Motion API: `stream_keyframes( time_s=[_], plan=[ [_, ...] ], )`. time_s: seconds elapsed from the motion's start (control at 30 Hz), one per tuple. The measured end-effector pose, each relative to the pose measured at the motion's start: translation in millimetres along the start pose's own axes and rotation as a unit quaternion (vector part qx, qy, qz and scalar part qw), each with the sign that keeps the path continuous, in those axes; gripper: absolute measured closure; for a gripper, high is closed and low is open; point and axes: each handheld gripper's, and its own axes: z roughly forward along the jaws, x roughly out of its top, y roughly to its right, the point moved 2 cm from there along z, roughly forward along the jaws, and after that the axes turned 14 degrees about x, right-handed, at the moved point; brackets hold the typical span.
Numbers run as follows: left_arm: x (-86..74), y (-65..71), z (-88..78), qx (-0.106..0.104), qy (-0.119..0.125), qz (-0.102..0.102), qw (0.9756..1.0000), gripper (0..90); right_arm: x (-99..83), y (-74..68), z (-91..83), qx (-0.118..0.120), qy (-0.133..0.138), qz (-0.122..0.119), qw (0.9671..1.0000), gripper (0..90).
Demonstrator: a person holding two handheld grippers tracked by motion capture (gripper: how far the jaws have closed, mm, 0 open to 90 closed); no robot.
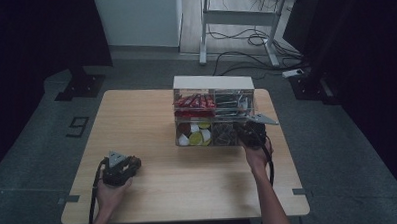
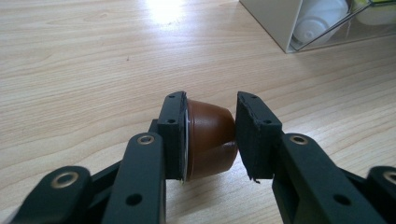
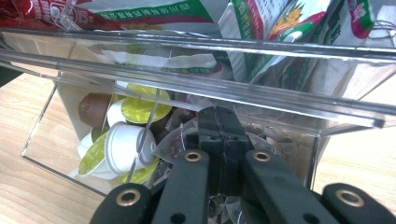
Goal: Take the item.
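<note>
A brown coffee capsule (image 2: 210, 135) lies sideways between the jaws of my left gripper (image 2: 211, 119), which is shut on it just above the wooden table (image 1: 146, 119); one jaw presses its rim and the other its domed end. In the high view the left gripper (image 1: 133, 164) is near the table's front left. A clear organiser box (image 1: 213, 84) stands mid-table. My right gripper (image 3: 219, 135) is shut, its jaws pushed into the lower right compartment among clear sachets (image 3: 266, 144). Whether a thin sachet is pinched is unclear. The right gripper (image 1: 248, 131) meets the box's front right.
The lower left compartment holds white and green capsules (image 3: 123, 147) and a brown one (image 3: 93, 108). Red packets (image 1: 193, 102) and green-white packets (image 3: 261, 42) fill the upper tier. The box's corner (image 2: 275, 23) is ahead and to the right of the left gripper. A desk frame and cables (image 1: 244, 40) are on the floor behind.
</note>
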Motion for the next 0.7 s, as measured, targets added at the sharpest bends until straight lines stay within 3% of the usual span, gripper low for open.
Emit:
stream_keyframes(
  time_s=[0.4, 0.7],
  plan=[
    [-1.8, 0.8, 3.8, 0.000, -0.012, 0.009, 0.9999, 64.9, -0.8, 0.1, 0.0, 0.000, 0.001, 0.001, 1.0000, 89.2],
    [-3.1, -0.2, 5.7, -0.001, -0.015, 0.005, 0.9999, 64.4, -1.3, -0.1, 0.0, 0.000, 0.002, 0.001, 1.0000, 89.2]
  ],
)
